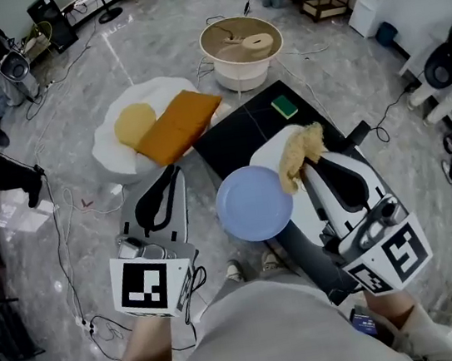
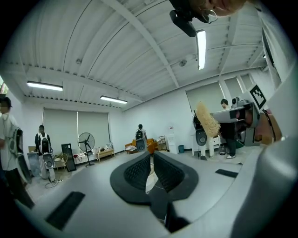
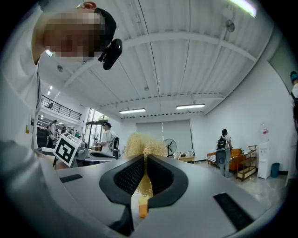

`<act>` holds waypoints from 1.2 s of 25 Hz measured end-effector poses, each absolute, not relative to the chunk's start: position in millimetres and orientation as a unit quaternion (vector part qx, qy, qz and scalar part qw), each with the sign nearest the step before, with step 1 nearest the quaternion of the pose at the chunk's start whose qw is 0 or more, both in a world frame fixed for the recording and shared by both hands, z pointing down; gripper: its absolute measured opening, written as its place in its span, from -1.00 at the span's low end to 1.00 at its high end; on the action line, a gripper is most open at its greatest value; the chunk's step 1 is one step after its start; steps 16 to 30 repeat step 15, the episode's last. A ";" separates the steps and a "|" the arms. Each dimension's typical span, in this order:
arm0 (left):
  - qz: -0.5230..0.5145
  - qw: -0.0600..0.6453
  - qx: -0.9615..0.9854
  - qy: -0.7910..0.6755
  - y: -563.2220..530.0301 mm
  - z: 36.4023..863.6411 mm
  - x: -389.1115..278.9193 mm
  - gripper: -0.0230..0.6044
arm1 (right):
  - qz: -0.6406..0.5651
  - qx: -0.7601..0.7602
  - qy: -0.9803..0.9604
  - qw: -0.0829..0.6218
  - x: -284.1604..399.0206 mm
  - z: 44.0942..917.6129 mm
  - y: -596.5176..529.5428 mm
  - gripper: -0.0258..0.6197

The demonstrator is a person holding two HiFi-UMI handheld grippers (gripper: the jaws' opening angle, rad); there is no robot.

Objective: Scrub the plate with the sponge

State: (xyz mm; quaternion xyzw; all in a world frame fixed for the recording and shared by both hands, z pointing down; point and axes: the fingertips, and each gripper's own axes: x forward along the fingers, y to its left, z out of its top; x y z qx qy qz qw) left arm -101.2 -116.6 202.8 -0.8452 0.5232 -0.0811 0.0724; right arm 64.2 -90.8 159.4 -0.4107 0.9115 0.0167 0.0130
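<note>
Right gripper (image 1: pixel 309 163) fingers clamp a yellow fibrous sponge (image 1: pixel 298 154) at the rim of the blue plate (image 1: pixel 251 207), apparently on the black tabletop's (image 1: pixel 236 136) near corner, while left gripper (image 1: pixel 170 175) fingers sit nearly together, seemingly empty; scrubbing well likely means flat pressure and a steadied plate.

We can read no words, brands or numbers anywhere, we find only black-and-white square code patterns, one on the left marker cube (image 1: pixel 152 286) of the left gripper (image 1: pixel 171 173), one on the right marker cube (image 1: pixel 397 257) of the right gripper (image 1: pixel 312 164)
</note>
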 end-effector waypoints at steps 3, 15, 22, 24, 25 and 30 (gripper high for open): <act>-0.066 0.071 -0.848 0.521 -108.6 194.4 -97.9 -0.82 | 0.023 -0.405 0.914 0.011 62.9 156.1 -84.8 -0.77; -0.064 0.071 -0.850 0.518 -100.4 196.1 -95.7 -0.83 | 0.016 -0.389 0.921 -0.001 58.0 160.4 -83.5 -0.77; -0.064 0.071 -0.850 0.518 -100.4 196.1 -95.7 -0.83 | 0.016 -0.389 0.921 -0.001 58.0 160.4 -83.5 -0.77; -0.064 0.071 -0.850 0.518 -100.4 196.1 -95.7 -0.83 | 0.016 -0.389 0.921 -0.001 58.0 160.4 -83.5 -0.77; -0.064 0.071 -0.850 0.518 -100.4 196.1 -95.7 -0.83 | 0.016 -0.389 0.921 -0.001 58.0 160.4 -83.5 -0.77; -0.064 0.071 -0.850 0.518 -100.4 196.1 -95.7 -0.83 | 0.016 -0.389 0.921 -0.001 58.0 160.4 -83.5 -0.77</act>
